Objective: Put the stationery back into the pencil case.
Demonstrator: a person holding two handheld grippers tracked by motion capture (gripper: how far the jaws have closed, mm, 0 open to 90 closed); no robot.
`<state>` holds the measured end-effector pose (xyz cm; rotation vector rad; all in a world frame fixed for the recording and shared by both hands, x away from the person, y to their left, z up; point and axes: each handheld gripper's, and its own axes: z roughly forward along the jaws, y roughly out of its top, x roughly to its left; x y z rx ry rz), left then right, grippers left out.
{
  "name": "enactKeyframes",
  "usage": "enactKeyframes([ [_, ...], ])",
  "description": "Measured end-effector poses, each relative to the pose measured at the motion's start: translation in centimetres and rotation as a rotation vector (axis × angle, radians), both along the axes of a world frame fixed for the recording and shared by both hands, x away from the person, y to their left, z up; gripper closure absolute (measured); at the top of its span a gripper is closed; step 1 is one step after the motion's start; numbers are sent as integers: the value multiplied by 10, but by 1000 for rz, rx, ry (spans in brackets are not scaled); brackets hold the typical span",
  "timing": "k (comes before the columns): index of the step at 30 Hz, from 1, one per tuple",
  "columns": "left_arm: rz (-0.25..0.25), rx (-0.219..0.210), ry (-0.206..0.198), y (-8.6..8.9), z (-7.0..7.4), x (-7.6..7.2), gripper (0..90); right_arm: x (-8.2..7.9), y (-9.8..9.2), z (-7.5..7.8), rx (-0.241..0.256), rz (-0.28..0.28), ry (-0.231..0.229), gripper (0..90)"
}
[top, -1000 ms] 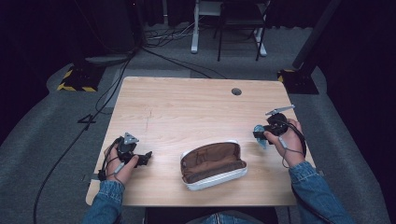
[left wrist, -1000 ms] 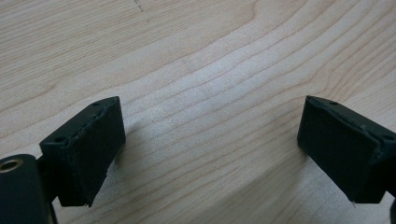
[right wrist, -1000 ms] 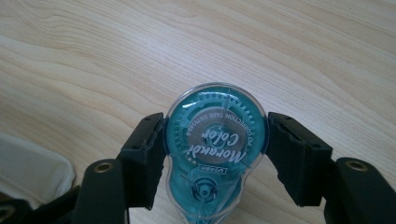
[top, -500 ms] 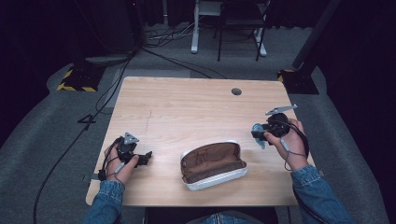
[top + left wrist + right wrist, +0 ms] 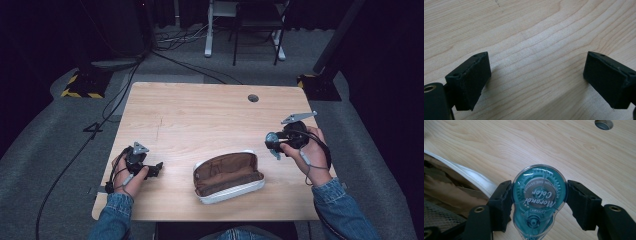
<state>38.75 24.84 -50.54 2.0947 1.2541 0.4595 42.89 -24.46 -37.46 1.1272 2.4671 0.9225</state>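
Note:
A teal, see-through correction tape dispenser [image 5: 539,195] is clamped between the black jaws of my right gripper [image 5: 539,202]. In the high view the right gripper [image 5: 274,145] hangs just right of an open white pencil case [image 5: 228,176] with a brown lining, and the teal dispenser [image 5: 276,154] pokes out below it. The case's white rim [image 5: 471,178] and brown inside lie at the left of the right gripper view. My left gripper [image 5: 156,169] rests near the table's front left, jaws spread wide over bare wood [image 5: 536,65] with nothing between them.
The wooden table [image 5: 200,115] has a round cable hole [image 5: 253,98] at the back right. Beyond the table's far edge stand a chair and desk legs [image 5: 240,30]; cables [image 5: 100,125] run across the grey floor at the left.
The right gripper with the tape dispenser has drifted slightly left, toward the pencil case. The left gripper has stayed in place.

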Motion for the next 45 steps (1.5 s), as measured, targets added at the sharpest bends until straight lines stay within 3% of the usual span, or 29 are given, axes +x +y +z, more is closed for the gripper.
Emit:
enactKeyframes([
  [17, -2, 1, -1, 0, 0, 0, 78, -21, 29, 15, 5, 115, -18, 392],
  [32, -4, 1, -2, 0, 0, 0, 78, -38, 65, 24, -23, 234, -16, 392],
  [45, -3, 2, -2, 0, 0, 0, 78, -46, 97, 19, -55, 332, 10, 392],
])
